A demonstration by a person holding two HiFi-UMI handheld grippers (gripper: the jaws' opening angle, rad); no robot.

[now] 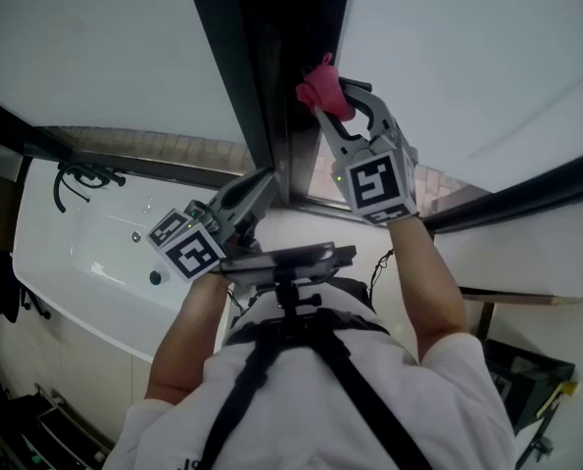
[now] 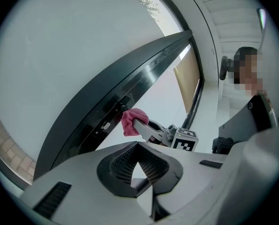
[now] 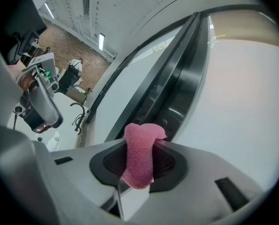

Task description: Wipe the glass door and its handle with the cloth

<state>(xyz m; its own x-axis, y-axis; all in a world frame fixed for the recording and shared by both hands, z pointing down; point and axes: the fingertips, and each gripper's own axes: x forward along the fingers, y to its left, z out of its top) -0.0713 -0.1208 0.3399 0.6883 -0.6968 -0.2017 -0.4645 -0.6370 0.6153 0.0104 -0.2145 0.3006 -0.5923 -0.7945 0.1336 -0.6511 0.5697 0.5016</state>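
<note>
A pink cloth [image 1: 318, 86] is pinched in my right gripper [image 1: 334, 102], which is shut on it and holds it up against the dark frame [image 1: 240, 67] of the glass door [image 1: 105, 47]. In the right gripper view the cloth [image 3: 140, 149] stands up between the jaws, right by the frame's dark channel [image 3: 177, 102]. The left gripper view shows the cloth [image 2: 130, 121] touching the frame beside a small latch fitting [image 2: 112, 115]. My left gripper [image 1: 262, 182] is lower, near the foot of the frame, shut with nothing in it.
A white bathtub [image 1: 85, 262] with a black tap [image 1: 80, 176] lies at the lower left. A second frosted pane [image 1: 467, 57] fills the right. The head-mounted rig [image 1: 286, 259] sits below the grippers. A black stand [image 1: 526, 380] is at the lower right.
</note>
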